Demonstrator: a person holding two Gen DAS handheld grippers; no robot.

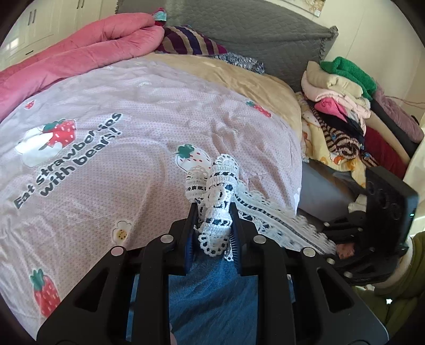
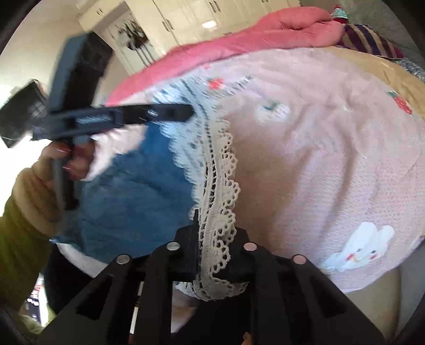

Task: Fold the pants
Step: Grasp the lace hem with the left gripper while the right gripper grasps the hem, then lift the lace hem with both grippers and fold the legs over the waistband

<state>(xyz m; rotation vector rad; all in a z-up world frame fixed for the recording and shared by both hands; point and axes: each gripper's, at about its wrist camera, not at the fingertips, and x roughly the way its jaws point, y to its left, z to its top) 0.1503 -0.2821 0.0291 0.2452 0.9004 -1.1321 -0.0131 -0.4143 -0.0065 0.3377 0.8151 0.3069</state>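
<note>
The pants are blue denim [image 1: 212,292] with a white lace hem [image 1: 223,169], and they lie on a bed. My left gripper [image 1: 212,209] is shut on a bunched fold of that lace, which sticks up past the fingertips. In the right wrist view the denim [image 2: 132,199] spreads to the left and the lace hem [image 2: 220,169] runs down the middle into my right gripper [image 2: 215,225], which is shut on it. The left gripper [image 2: 183,111], held by a hand in a green sleeve, pinches the far end of the same hem. The lace hides the right gripper's right finger.
A pink strawberry-print cover [image 1: 132,119] is spread over the bed, with a rolled pink quilt [image 1: 79,53] and a grey headboard [image 1: 252,31] behind it. A pile of folded clothes [image 1: 342,100] sits to the right of the bed. White wardrobes [image 2: 186,16] stand beyond.
</note>
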